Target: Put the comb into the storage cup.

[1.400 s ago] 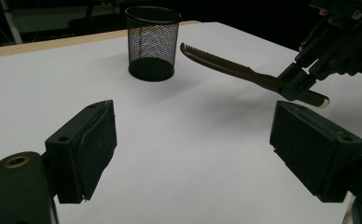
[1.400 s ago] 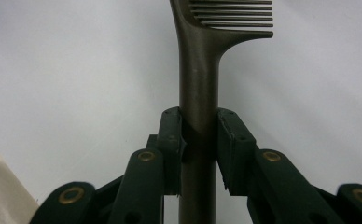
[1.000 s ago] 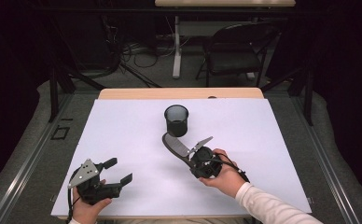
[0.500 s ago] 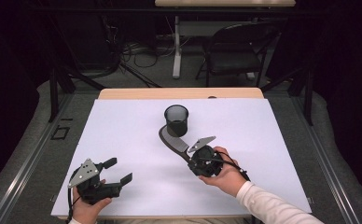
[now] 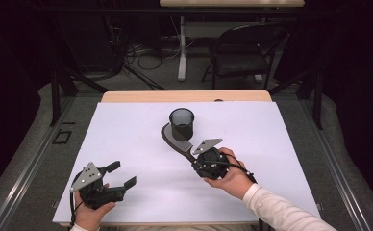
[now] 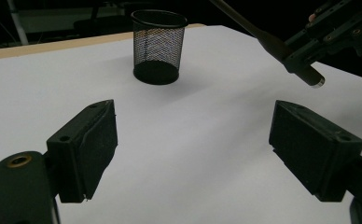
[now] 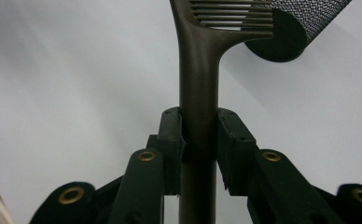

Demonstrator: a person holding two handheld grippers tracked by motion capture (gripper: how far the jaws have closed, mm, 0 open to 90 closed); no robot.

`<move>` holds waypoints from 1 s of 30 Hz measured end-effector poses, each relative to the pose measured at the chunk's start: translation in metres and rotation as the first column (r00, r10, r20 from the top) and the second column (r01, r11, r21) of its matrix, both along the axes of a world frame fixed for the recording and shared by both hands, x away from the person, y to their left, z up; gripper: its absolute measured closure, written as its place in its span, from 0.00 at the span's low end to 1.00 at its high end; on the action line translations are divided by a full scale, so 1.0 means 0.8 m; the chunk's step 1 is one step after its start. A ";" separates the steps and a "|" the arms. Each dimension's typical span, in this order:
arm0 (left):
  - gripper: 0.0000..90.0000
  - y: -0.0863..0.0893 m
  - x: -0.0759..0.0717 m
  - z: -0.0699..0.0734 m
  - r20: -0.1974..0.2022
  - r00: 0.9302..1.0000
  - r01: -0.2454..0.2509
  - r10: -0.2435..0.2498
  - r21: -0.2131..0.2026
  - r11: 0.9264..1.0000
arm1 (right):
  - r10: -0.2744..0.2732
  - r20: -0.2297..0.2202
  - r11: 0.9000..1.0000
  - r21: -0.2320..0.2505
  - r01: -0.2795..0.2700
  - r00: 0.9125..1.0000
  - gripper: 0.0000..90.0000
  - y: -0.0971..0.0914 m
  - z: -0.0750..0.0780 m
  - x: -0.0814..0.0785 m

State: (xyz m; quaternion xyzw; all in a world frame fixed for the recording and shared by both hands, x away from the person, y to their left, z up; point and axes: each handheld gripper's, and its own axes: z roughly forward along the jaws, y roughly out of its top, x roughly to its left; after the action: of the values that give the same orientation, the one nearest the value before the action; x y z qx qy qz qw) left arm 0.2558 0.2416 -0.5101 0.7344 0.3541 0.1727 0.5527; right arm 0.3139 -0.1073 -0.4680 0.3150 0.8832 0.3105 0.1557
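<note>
A slotted spatula (image 5: 177,143) is clamped by its handle in the right claw (image 5: 200,161), its long axis running up-left toward the mesh cup (image 5: 182,123) at frame centre. The blade is seen just beside the cup's base. The left claw (image 5: 119,175), lower left, is spread wide and empty.

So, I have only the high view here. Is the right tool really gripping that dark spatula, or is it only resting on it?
Observer: Gripping. In the right gripper view, both pads of the right tool press the handle of the spatula from two sides.
Operator: And the head, is it solid?
Observer: No, it has long narrow slots.
Operator: Is something between the jaws of the left tool?
Observer: Nothing. The left tool stands wide open over the bare white table. The mesh cup is upright beyond it.
</note>
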 end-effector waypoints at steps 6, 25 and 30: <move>0.17 -0.003 0.004 0.008 -0.012 1.000 0.000 0.000 -0.014 1.000 | 0.002 0.024 1.000 0.003 -0.002 1.000 0.81 0.003 0.004 0.004; 0.24 -0.015 0.039 0.042 -0.102 0.995 0.000 -0.002 -0.023 1.000 | 0.008 0.109 1.000 0.004 -0.008 0.994 0.81 0.010 0.030 0.009; 0.23 -0.017 0.054 0.055 -0.121 0.993 0.007 -0.011 -0.033 0.999 | 0.006 0.123 1.000 0.002 -0.006 0.992 0.81 0.010 0.034 0.011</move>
State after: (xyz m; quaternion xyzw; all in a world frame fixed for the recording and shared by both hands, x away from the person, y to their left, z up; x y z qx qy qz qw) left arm 0.2990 0.2283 -0.4664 0.7358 0.3866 0.1197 0.5430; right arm 0.3230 -0.0993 -0.4410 0.2928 0.8725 0.3310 0.2083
